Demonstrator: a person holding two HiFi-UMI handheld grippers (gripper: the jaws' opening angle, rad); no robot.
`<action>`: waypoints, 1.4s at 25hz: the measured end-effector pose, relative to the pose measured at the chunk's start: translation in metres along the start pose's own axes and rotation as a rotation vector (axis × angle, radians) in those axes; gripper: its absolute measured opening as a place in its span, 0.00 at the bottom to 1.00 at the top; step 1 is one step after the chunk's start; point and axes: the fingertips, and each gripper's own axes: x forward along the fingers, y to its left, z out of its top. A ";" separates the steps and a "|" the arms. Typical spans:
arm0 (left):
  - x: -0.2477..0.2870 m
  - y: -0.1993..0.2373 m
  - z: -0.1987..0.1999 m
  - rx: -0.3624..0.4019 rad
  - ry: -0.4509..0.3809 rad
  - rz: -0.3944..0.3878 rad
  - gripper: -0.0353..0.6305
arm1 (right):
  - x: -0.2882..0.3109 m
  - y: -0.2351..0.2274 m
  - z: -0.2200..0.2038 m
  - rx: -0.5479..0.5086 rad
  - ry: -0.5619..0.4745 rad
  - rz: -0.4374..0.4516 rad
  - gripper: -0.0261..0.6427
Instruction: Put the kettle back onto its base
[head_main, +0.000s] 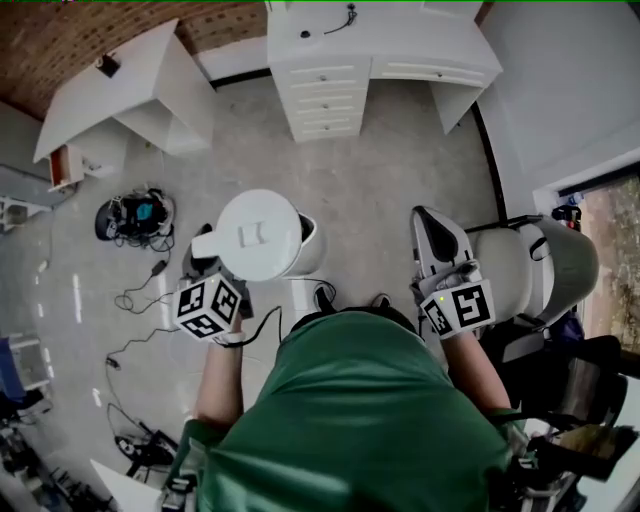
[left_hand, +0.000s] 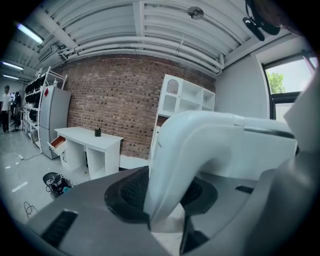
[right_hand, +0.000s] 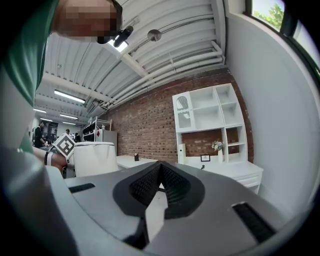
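A white kettle (head_main: 258, 235) with a flat lid hangs above the floor in front of me. My left gripper (left_hand: 165, 192) is shut on its curved white handle (left_hand: 200, 145), which fills the gap between the dark pads. In the head view only that gripper's marker cube (head_main: 208, 305) shows, just behind the kettle. A white surface (head_main: 300, 295) peeks out under the kettle; I cannot tell whether it is the base. My right gripper (head_main: 436, 238) is held level at the right, shut with nothing between its pads (right_hand: 172, 185). From it the kettle (right_hand: 95, 159) shows at the left.
A white chest of drawers (head_main: 330, 95) stands ahead, a white desk (head_main: 120, 90) at the far left. Cables and a black device (head_main: 135, 215) lie on the floor to the left. A grey chair (head_main: 530, 265) is at my right. A white shelf unit (right_hand: 210, 117) stands against the brick wall.
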 end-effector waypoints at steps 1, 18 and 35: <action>0.003 0.008 0.001 -0.002 0.000 -0.004 0.28 | 0.006 0.006 -0.002 0.001 0.005 -0.001 0.06; 0.126 0.012 0.014 0.002 0.045 0.012 0.28 | 0.127 -0.041 -0.042 0.060 0.071 0.097 0.06; 0.307 -0.078 0.103 0.008 0.000 0.124 0.29 | 0.278 -0.241 -0.011 0.111 0.047 0.201 0.06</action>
